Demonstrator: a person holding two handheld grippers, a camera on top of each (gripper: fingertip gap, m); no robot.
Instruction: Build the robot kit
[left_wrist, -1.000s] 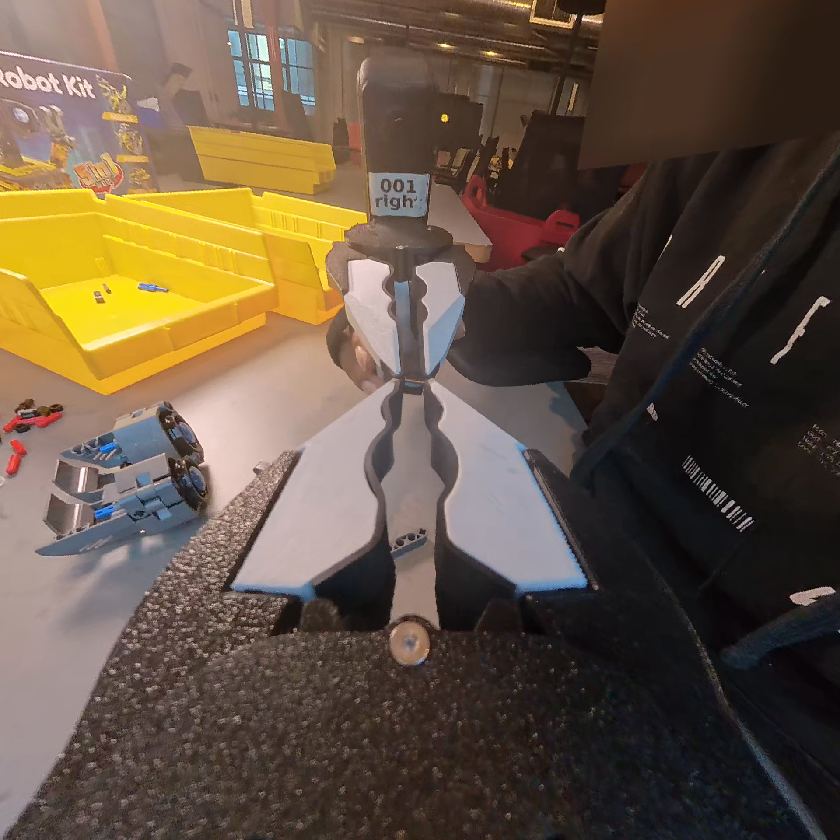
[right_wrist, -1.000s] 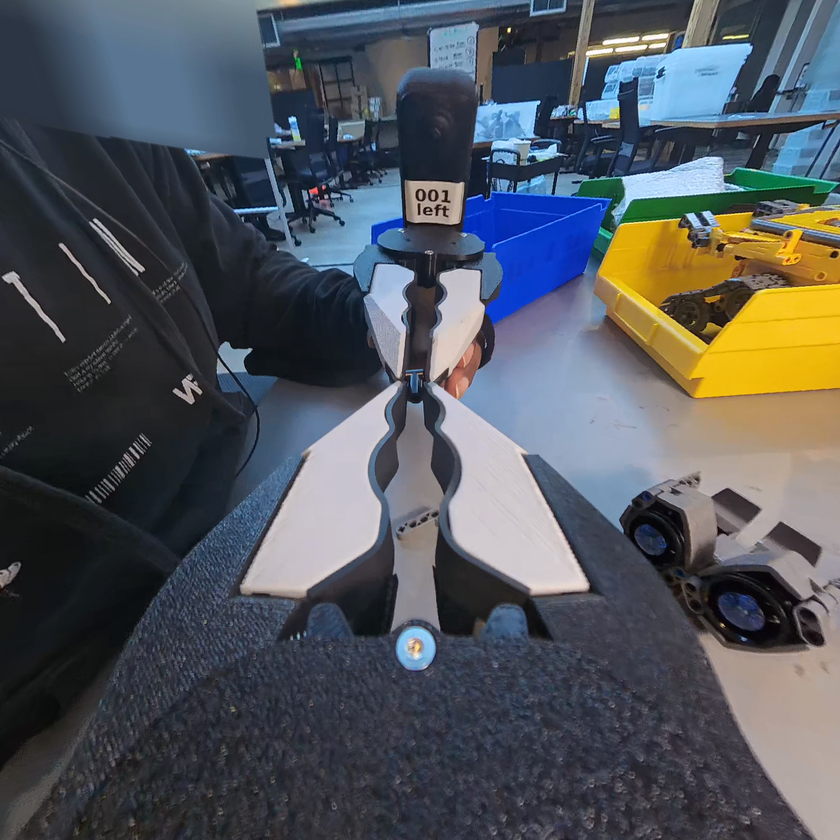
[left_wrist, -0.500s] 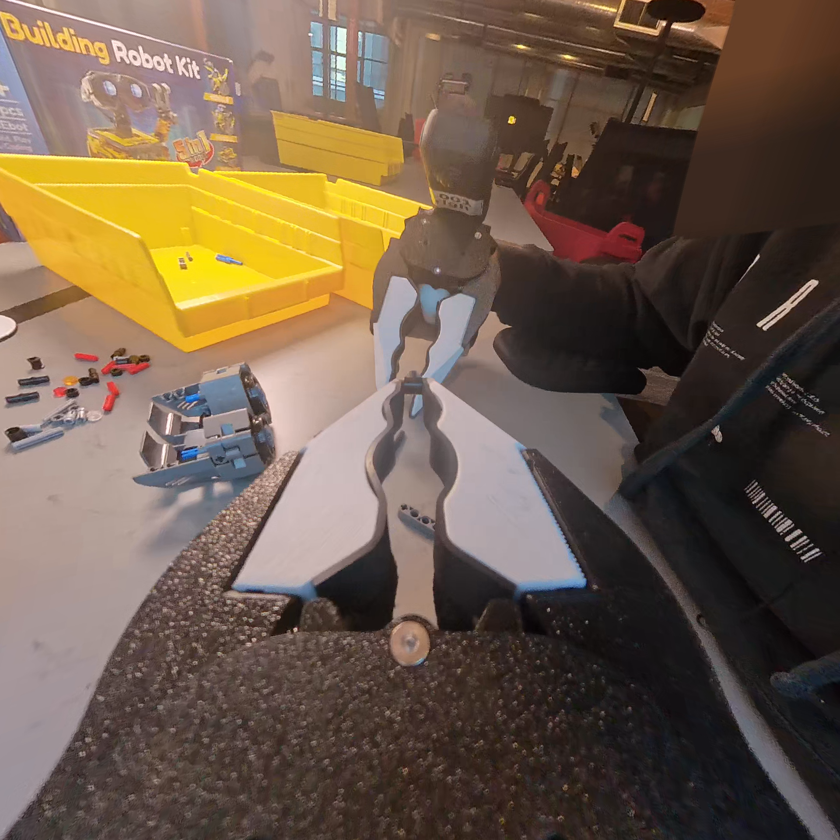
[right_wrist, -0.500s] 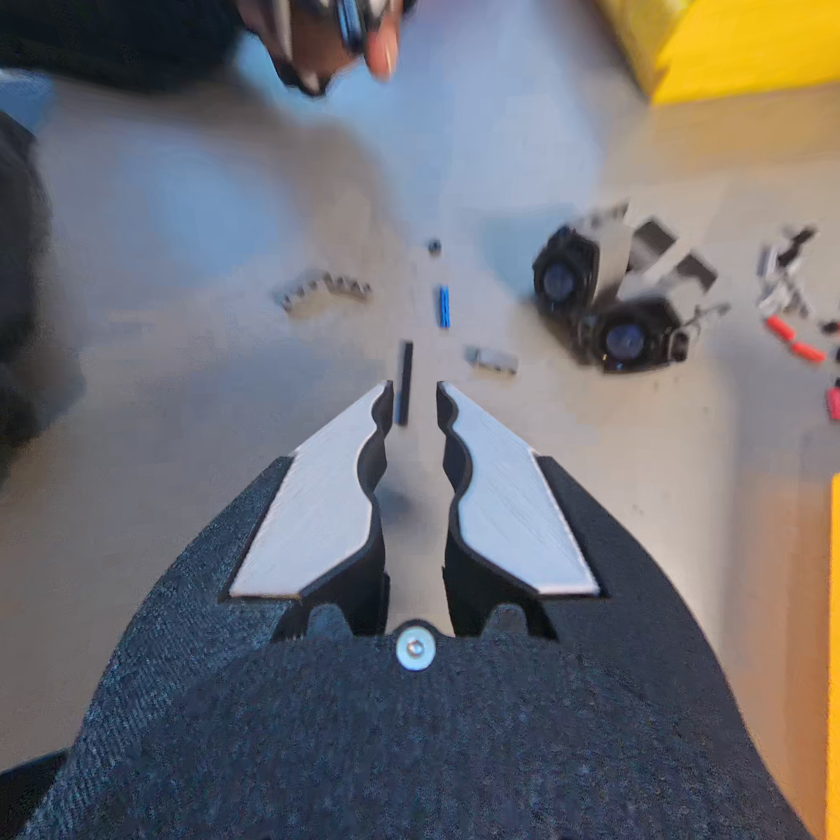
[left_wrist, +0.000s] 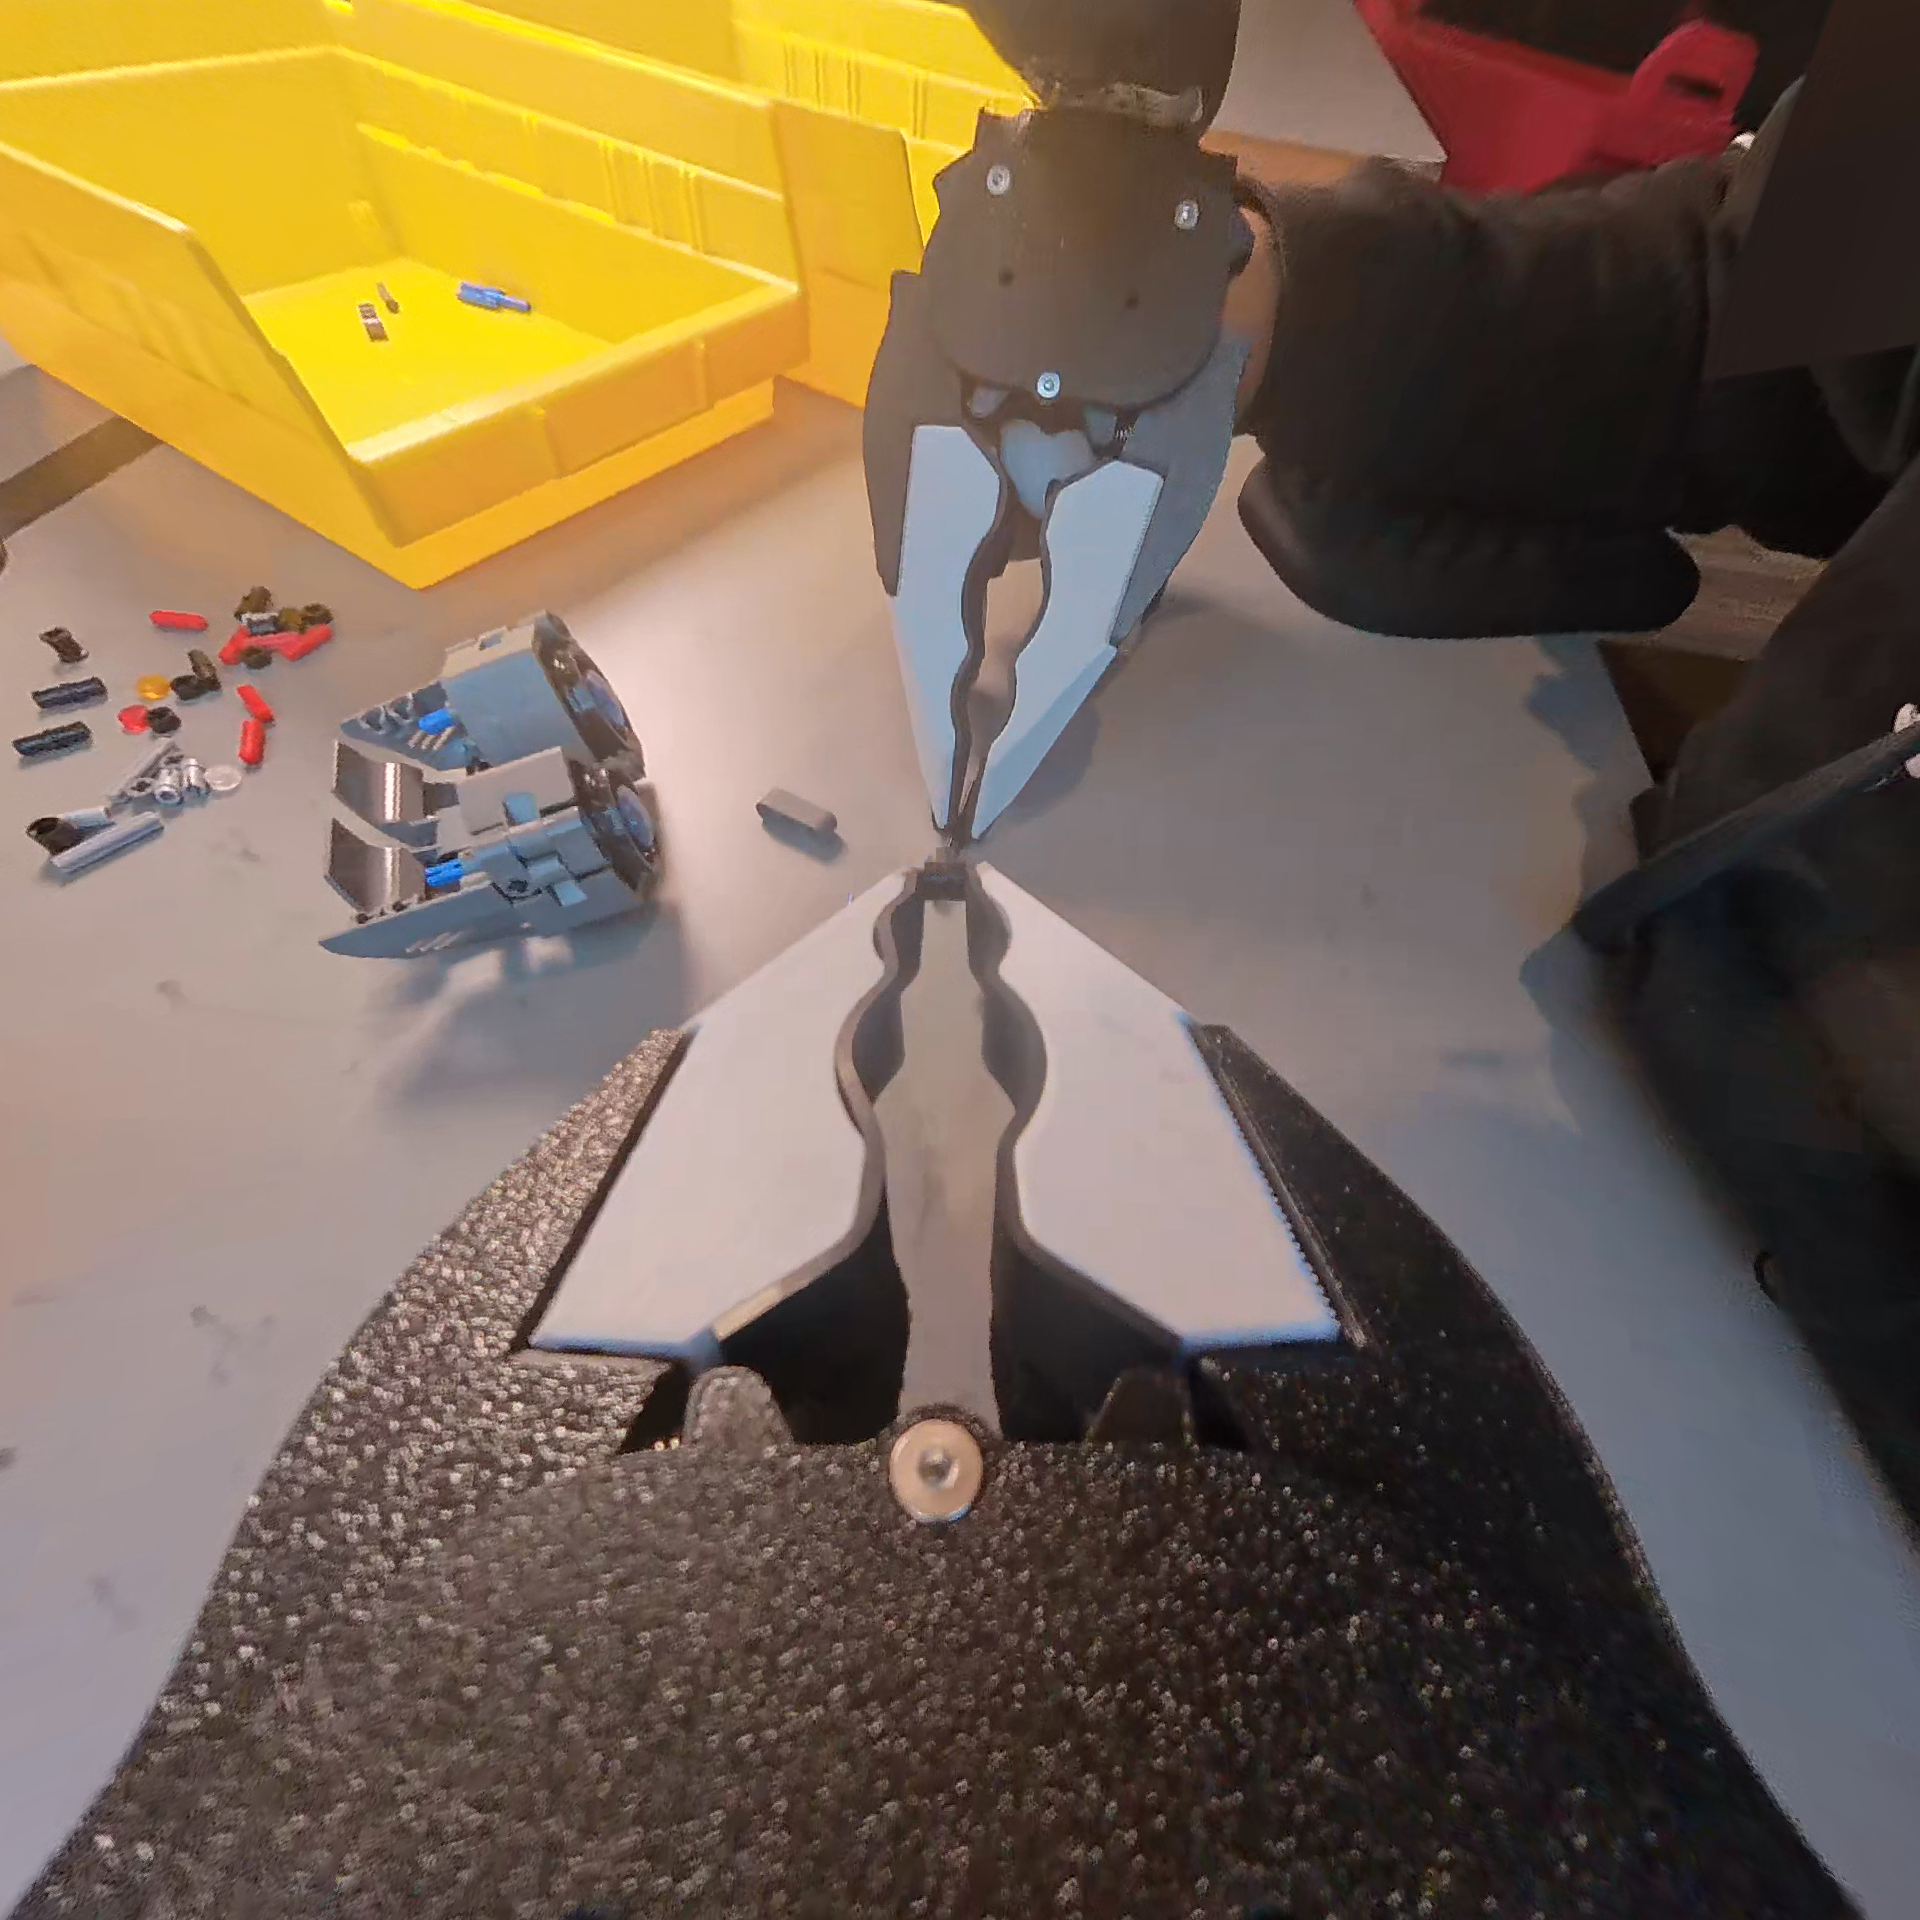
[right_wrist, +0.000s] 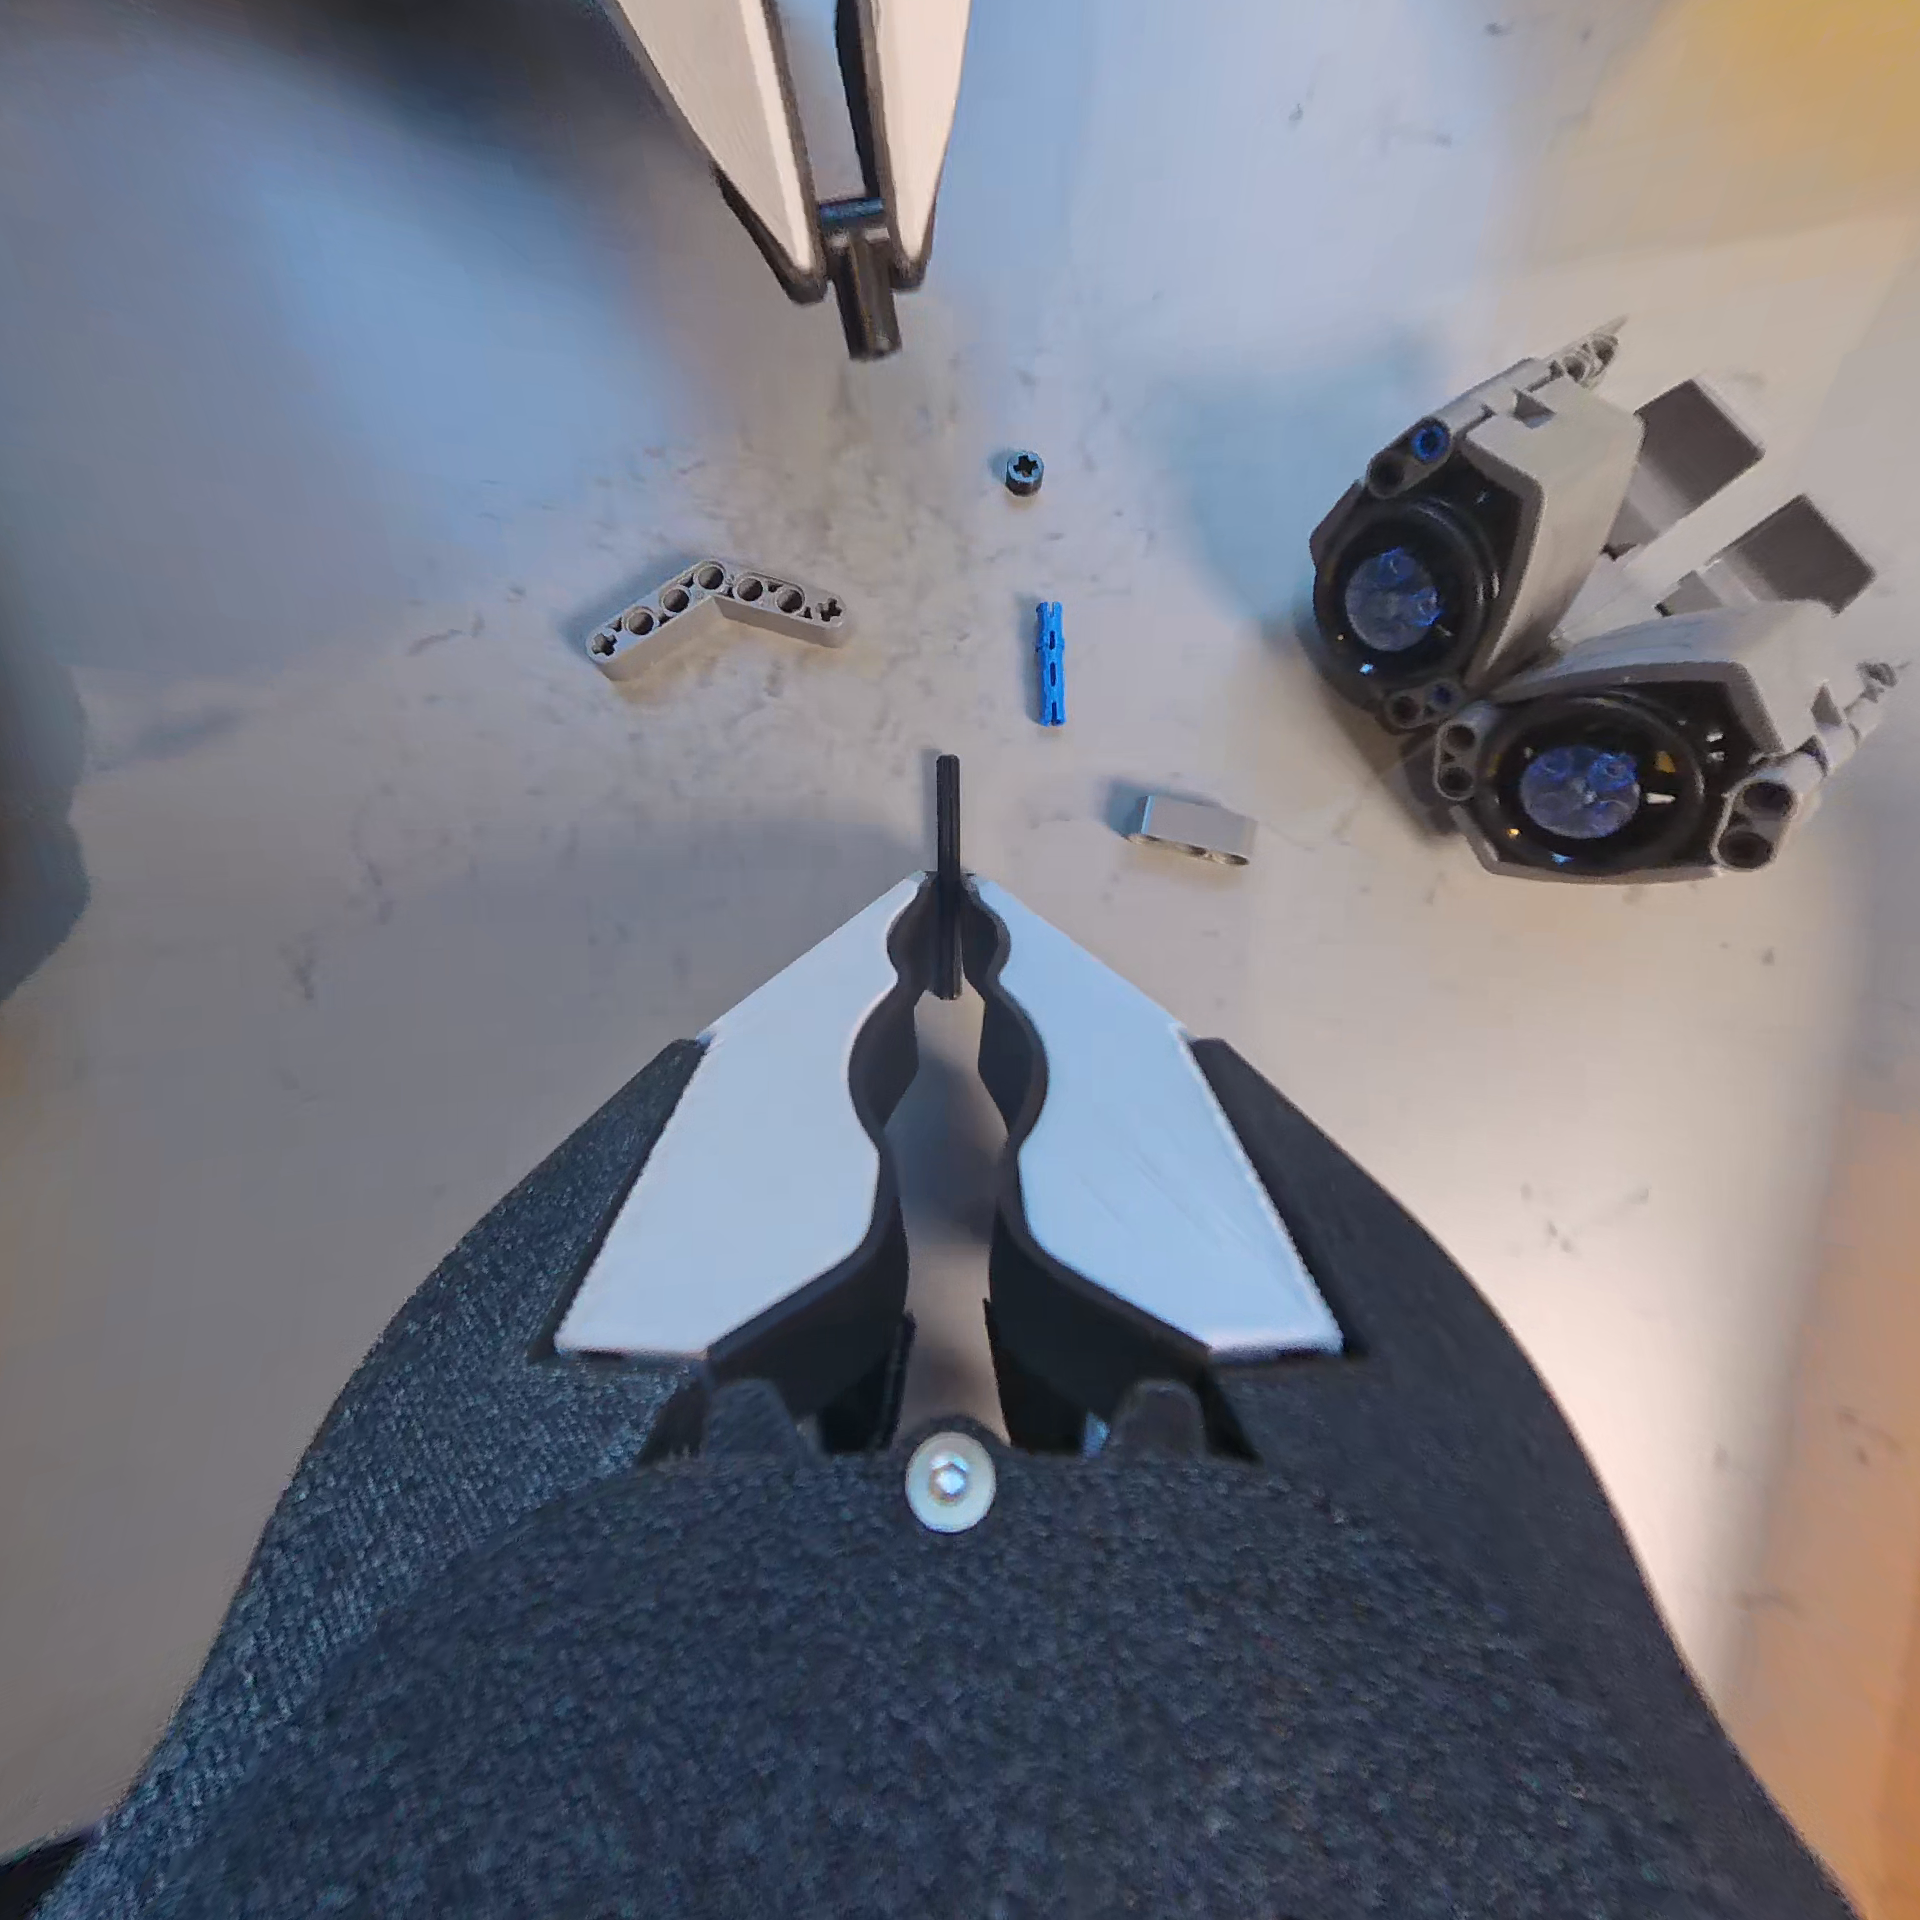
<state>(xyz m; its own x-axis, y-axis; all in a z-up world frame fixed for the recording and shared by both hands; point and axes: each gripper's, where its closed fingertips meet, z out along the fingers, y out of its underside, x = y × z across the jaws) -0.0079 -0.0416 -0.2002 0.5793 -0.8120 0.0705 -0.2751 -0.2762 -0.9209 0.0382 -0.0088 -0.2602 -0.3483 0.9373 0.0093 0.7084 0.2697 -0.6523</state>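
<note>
My right gripper points down at the grey table and is shut on a thin black axle that sticks out past its tips. My left gripper is shut on a small dark connector piece. In the right wrist view the left gripper hangs at the top with that piece poking out. In the left wrist view the right gripper comes down from above, tip to tip with mine. A gloved hand holds it.
On the table lie a grey bent beam, a blue pin, a small dark bush, a short grey beam and a grey twin-motor assembly. Loose small parts and yellow bins lie at the left. Spacing between my two grippers at the tips: around 9 centimeters. About 5 centimeters separates my right fingertips from the blue pin.
The right gripper swung down from facing the left one, opened over the table, then closed on the black axle. The left gripper tilted down, still shut on its small piece.
</note>
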